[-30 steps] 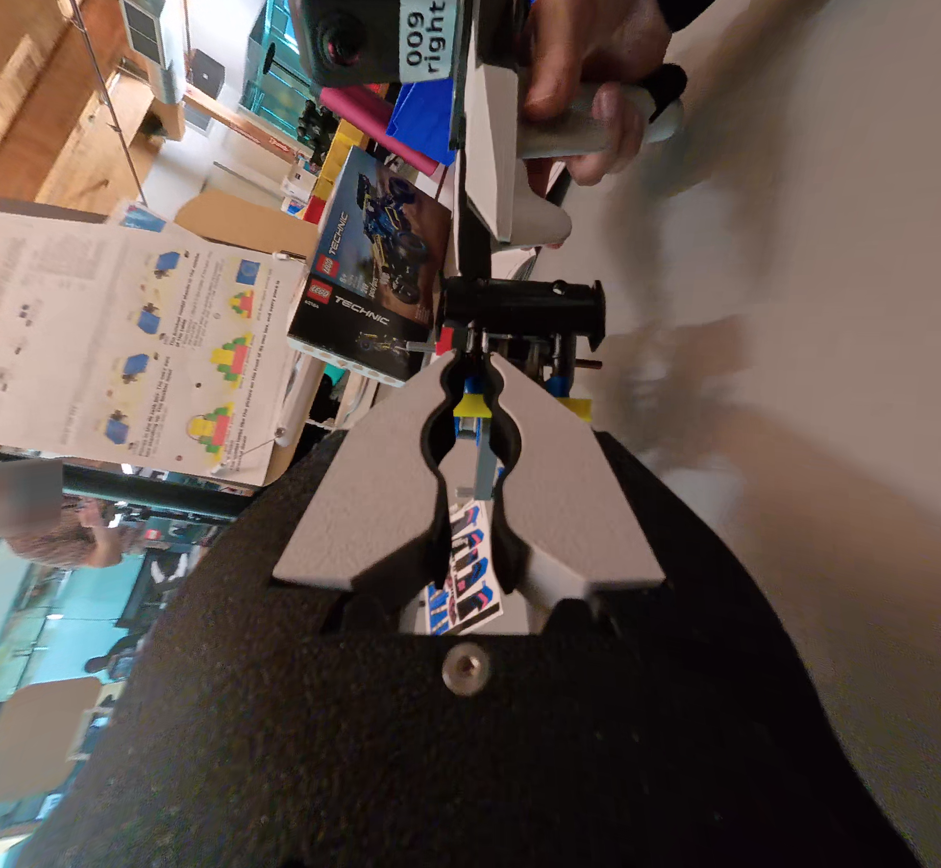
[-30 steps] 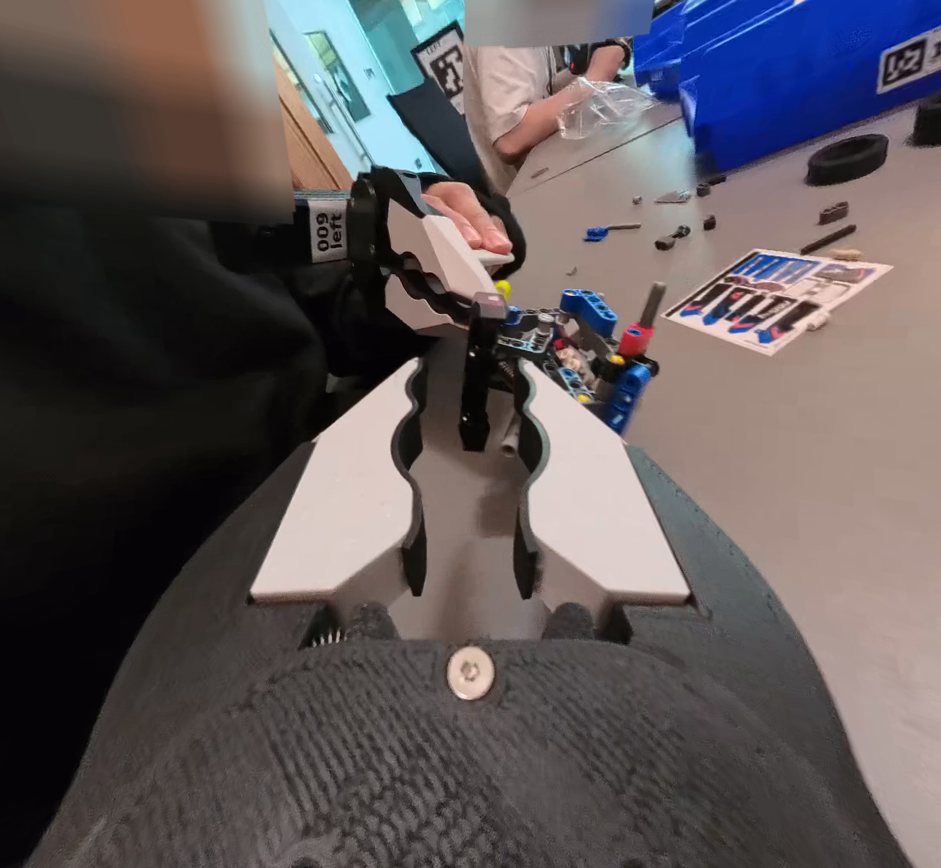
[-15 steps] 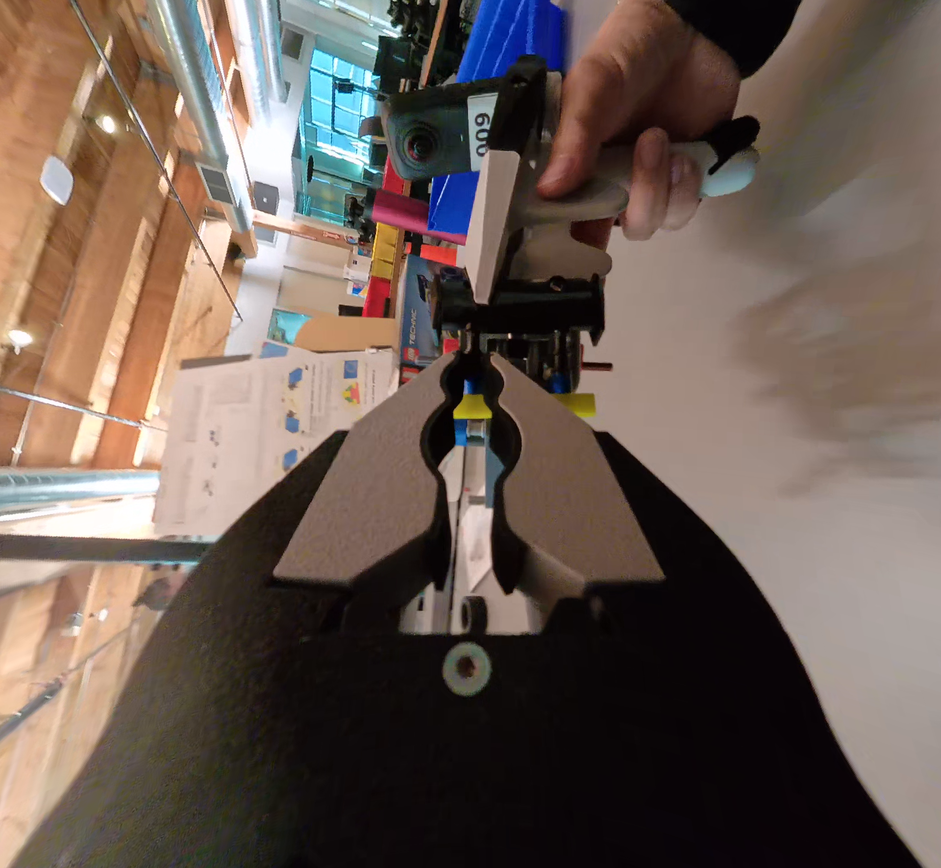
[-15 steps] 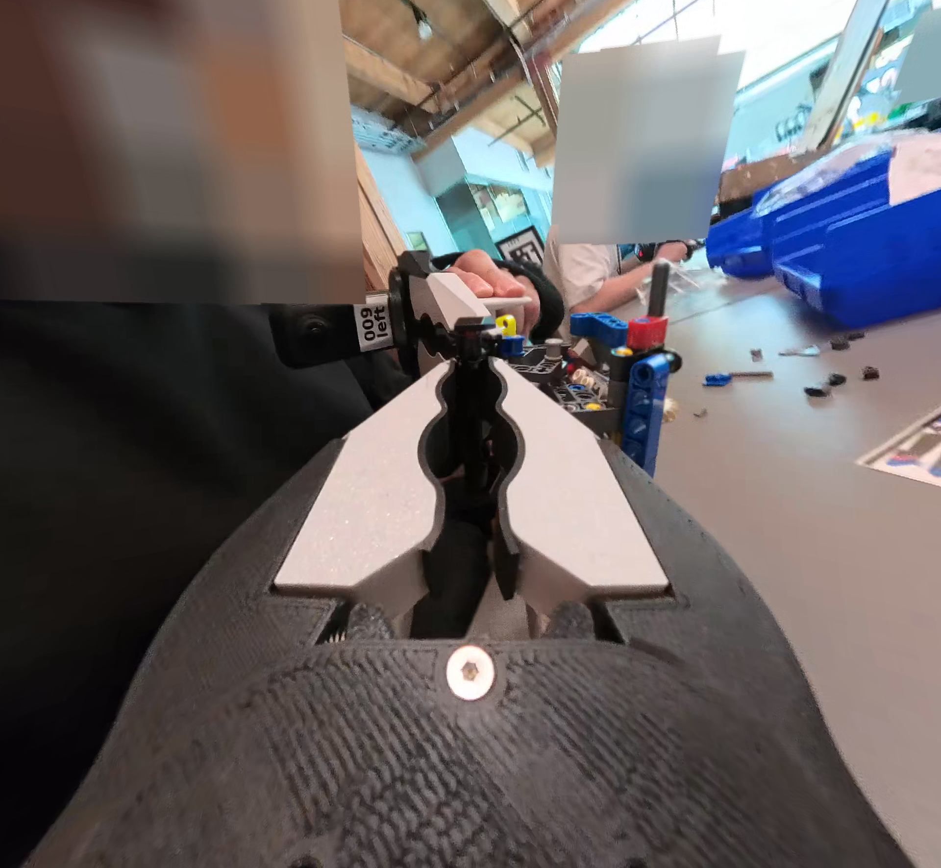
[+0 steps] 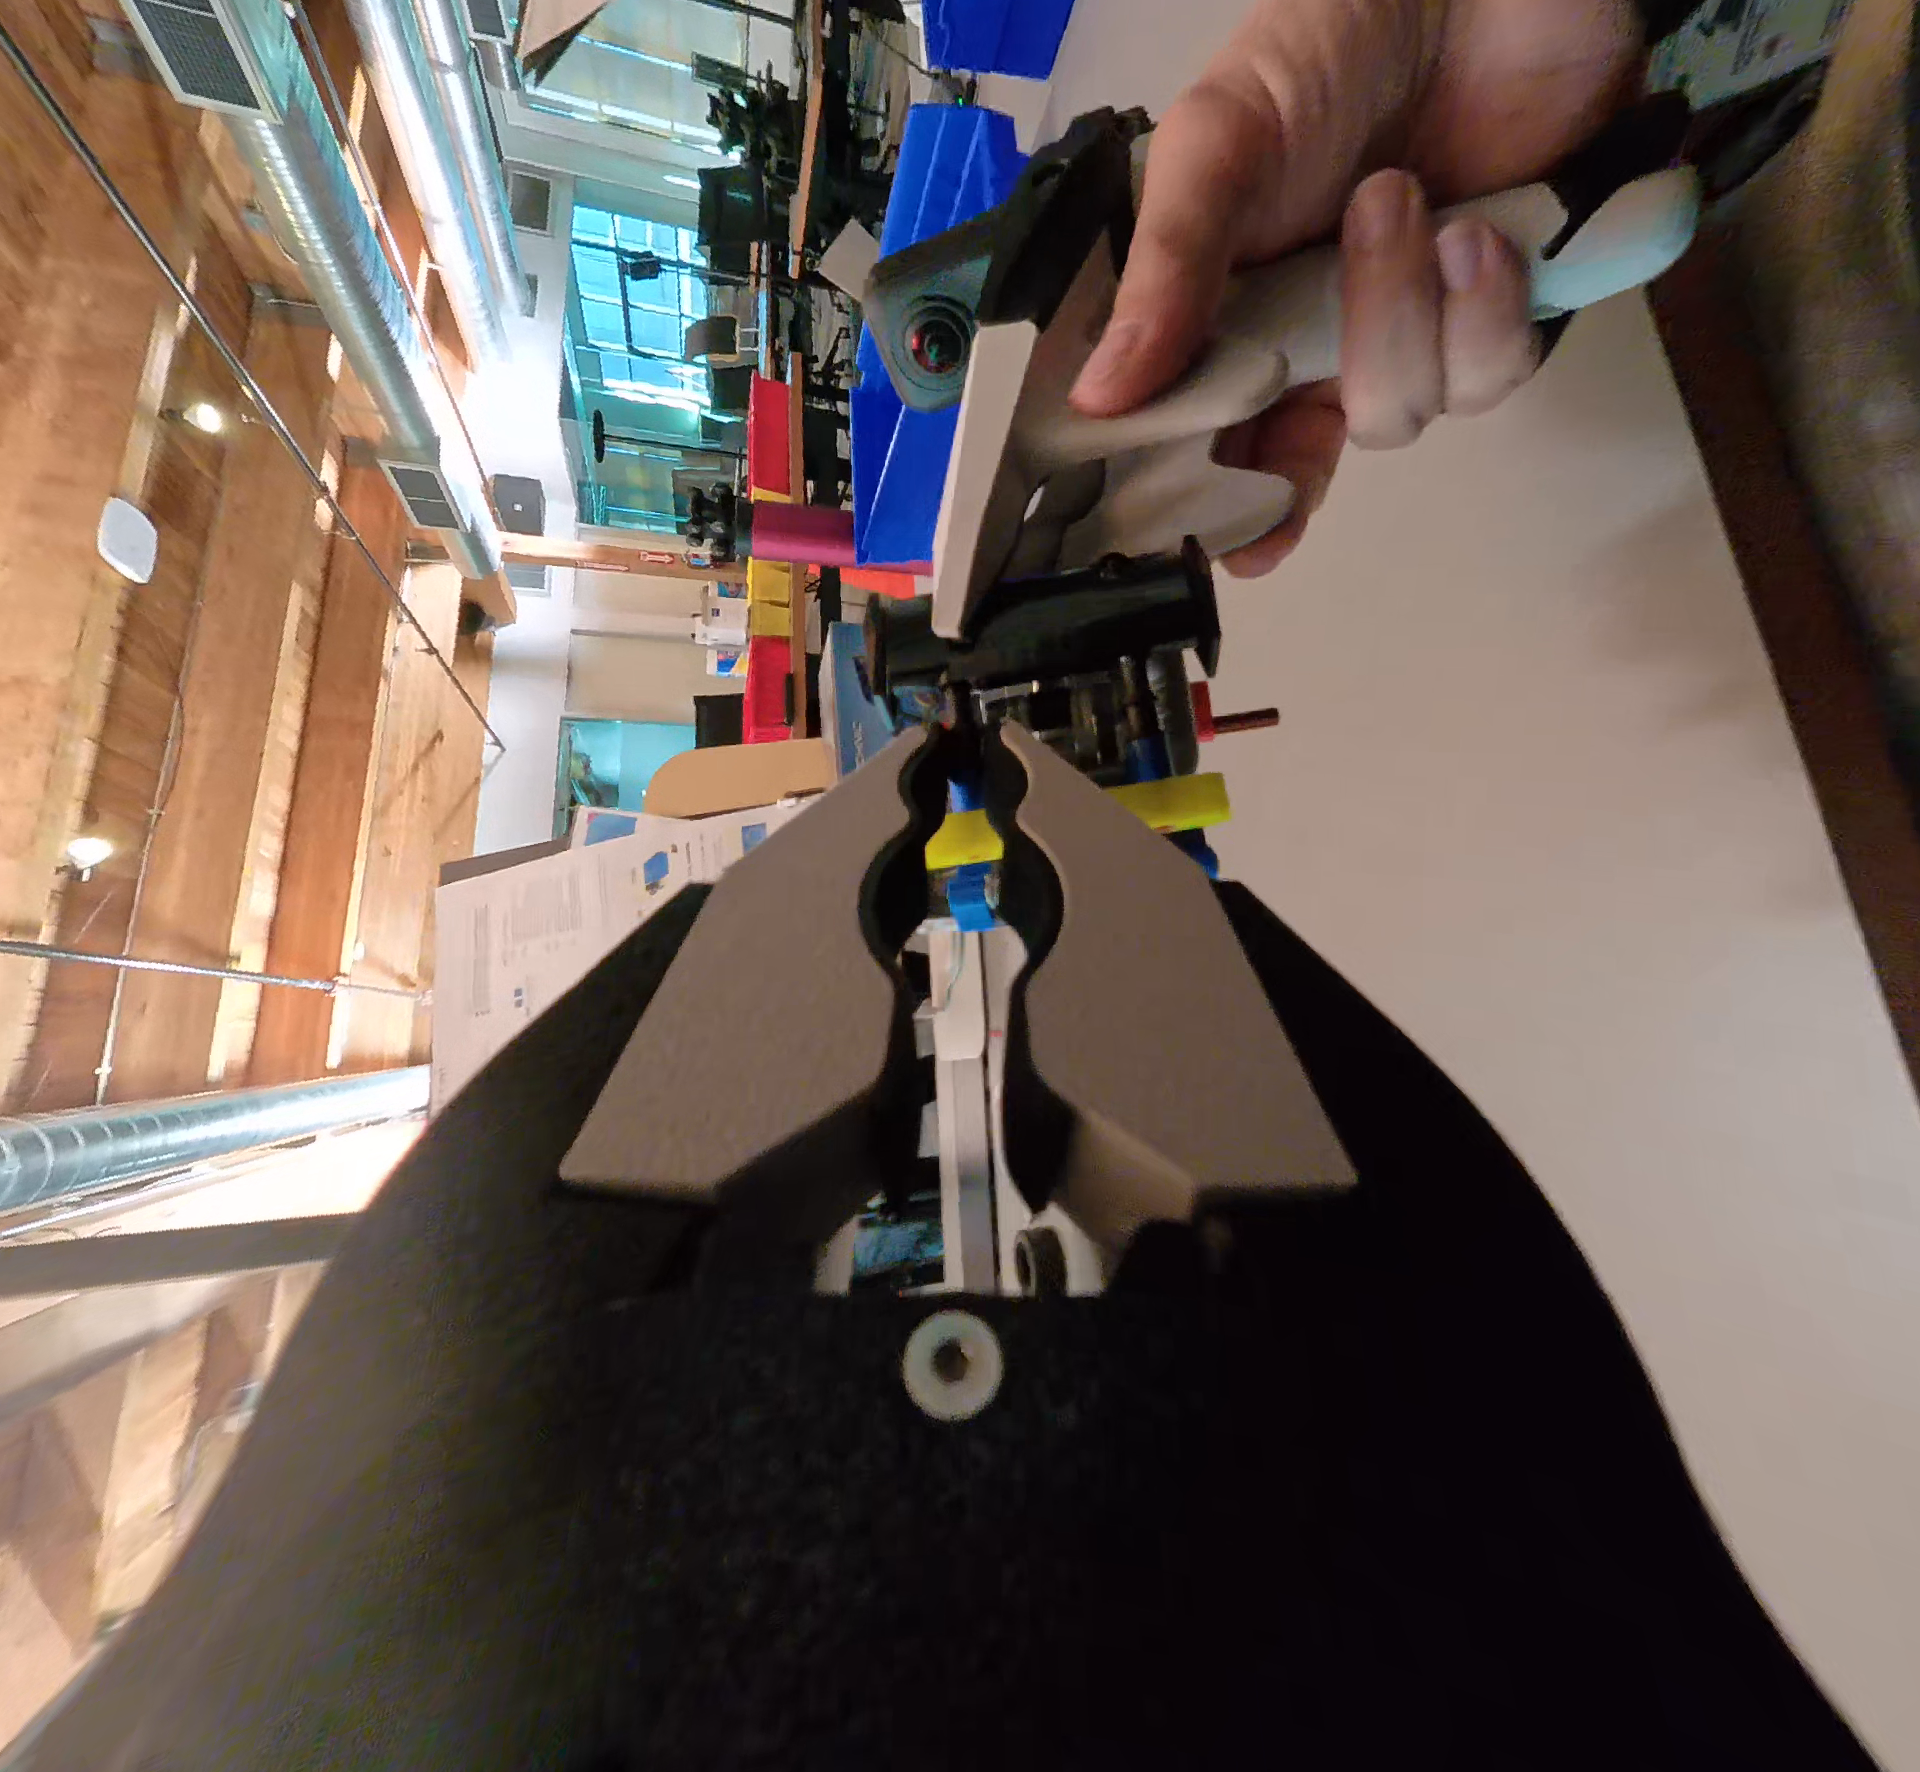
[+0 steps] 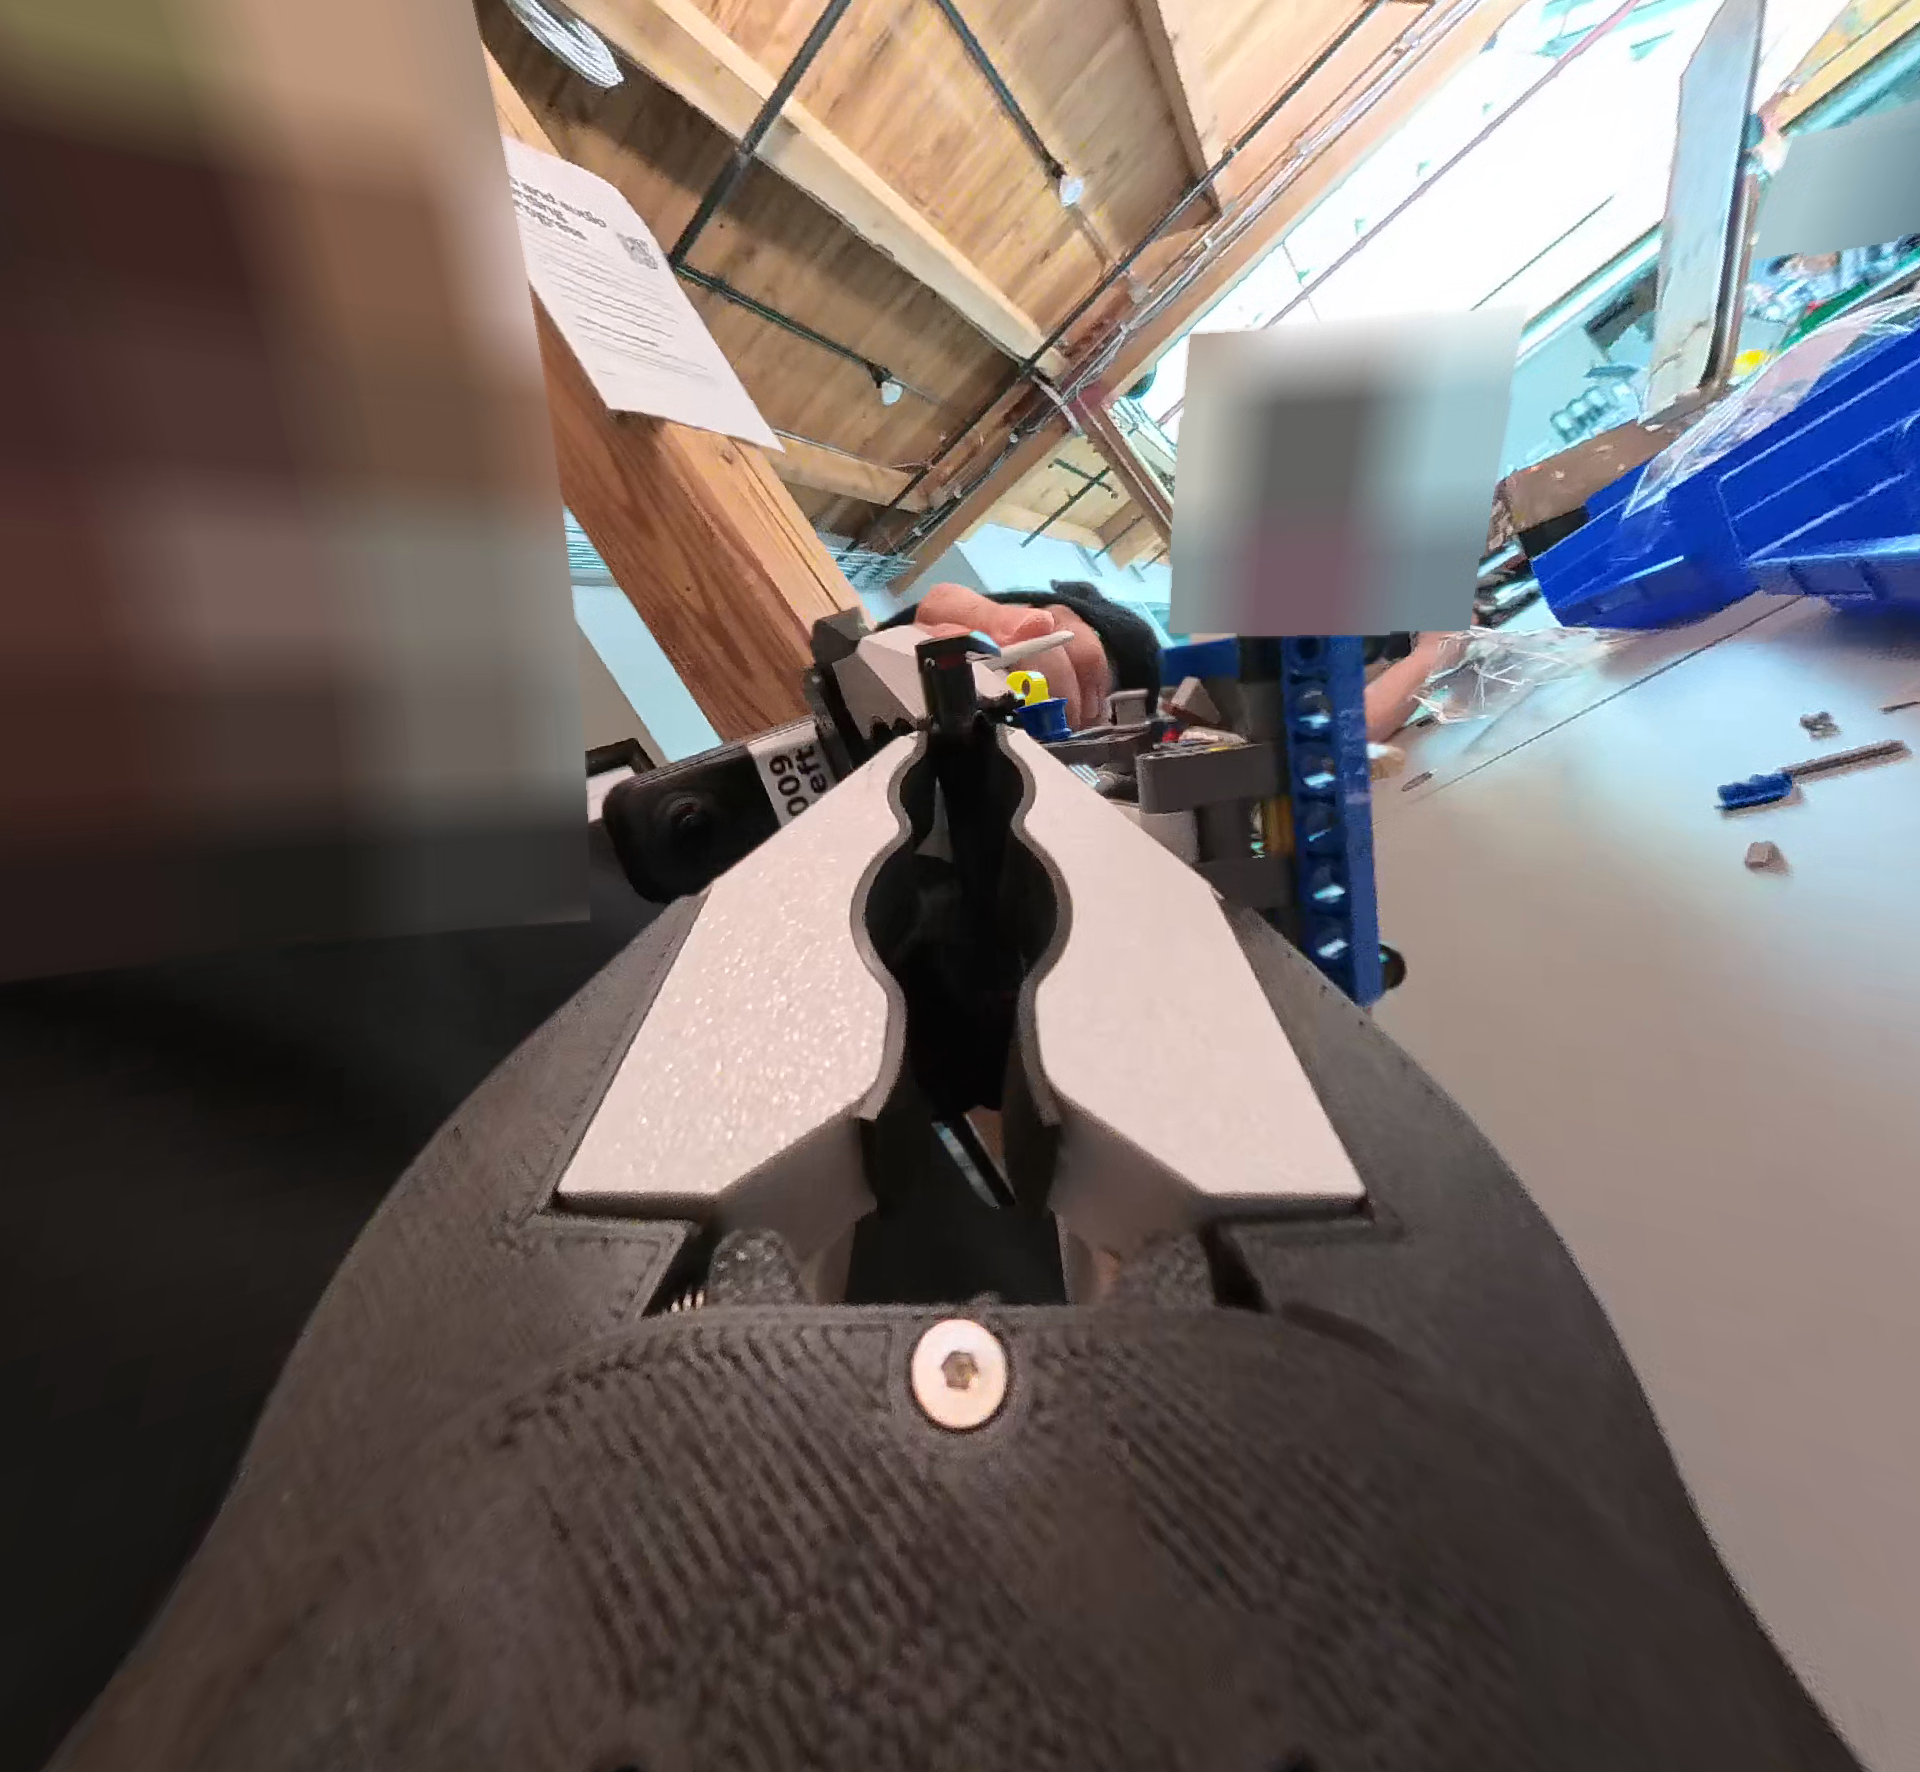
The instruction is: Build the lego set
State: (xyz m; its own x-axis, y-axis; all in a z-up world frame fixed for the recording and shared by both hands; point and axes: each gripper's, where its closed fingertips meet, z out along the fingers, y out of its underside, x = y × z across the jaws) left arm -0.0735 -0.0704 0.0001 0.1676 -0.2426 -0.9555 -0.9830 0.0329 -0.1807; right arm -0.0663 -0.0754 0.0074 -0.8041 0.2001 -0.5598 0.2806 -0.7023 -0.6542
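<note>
A brick model of blue, grey, black and yellow parts (image 5: 1132, 735) is held off the table between both grippers. My left gripper (image 5: 961, 733) is shut on it: the tips pinch a thin black part, and a yellow piece (image 5: 961, 839) and a blue piece sit between the fingers. My right gripper (image 6: 961, 735) is shut on a long black part (image 6: 951, 683) of the model, which stands up past its tips. In the left wrist view this black part (image 5: 1091, 605) lies crosswise under the right gripper's fingers (image 5: 987, 475). The model's blue beam (image 6: 1325, 787) stands upright to the right.
A hand (image 5: 1351, 164) holds the right gripper's handle. A grey table (image 6: 1610, 995) carries small loose parts (image 6: 1756, 787) and blue bins (image 6: 1766, 517). A printed sheet (image 5: 582, 901) and a box (image 5: 847, 725) stand behind. A wooden post (image 6: 675, 527) rises on the left. The tips of both grippers are at nearly the same place.
My right gripper closed on the long black part about a second ago and has kept it. Both grippers have since raised and tilted the model, so the views swung towards the ceiling.
</note>
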